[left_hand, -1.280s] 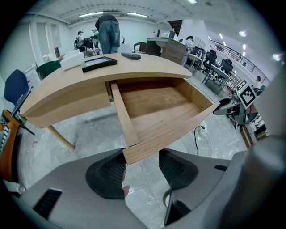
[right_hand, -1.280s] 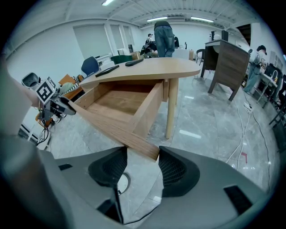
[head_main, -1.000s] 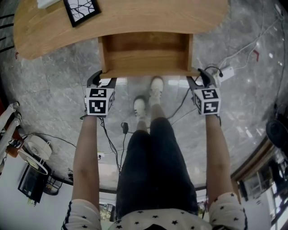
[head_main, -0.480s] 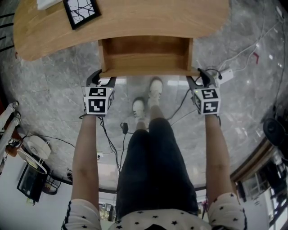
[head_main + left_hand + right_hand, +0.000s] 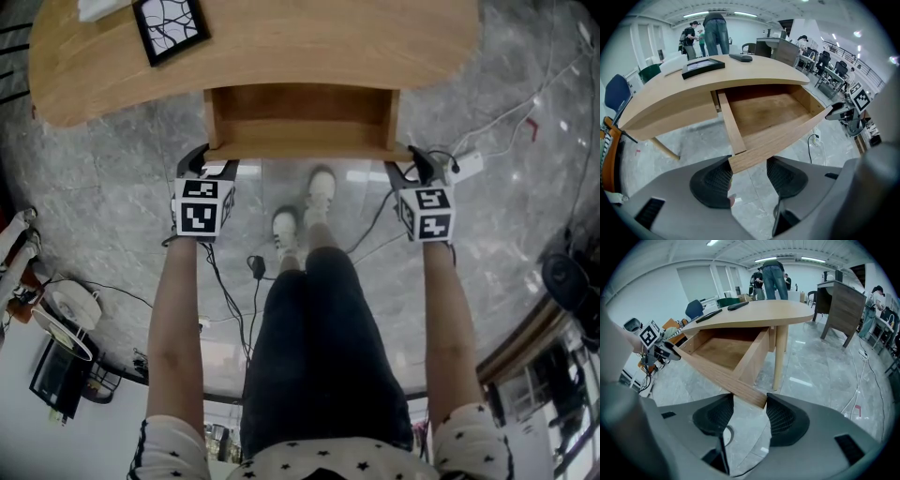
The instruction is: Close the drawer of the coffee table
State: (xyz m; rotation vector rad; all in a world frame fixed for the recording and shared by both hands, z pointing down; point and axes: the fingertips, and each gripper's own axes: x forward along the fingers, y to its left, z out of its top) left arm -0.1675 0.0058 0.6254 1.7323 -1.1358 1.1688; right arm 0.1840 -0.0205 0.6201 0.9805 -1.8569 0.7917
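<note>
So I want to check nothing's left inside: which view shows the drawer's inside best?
The left gripper view: the drawer floor shows almost whole, bare. The right gripper view catches part; the head view shows it small.

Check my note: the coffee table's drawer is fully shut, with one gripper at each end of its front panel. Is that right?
One thing is wrong: the drawer is open, pulled out from under the table top, as the head view shows. The rest holds: the left gripper and the right gripper are at either end of its front panel.
</note>
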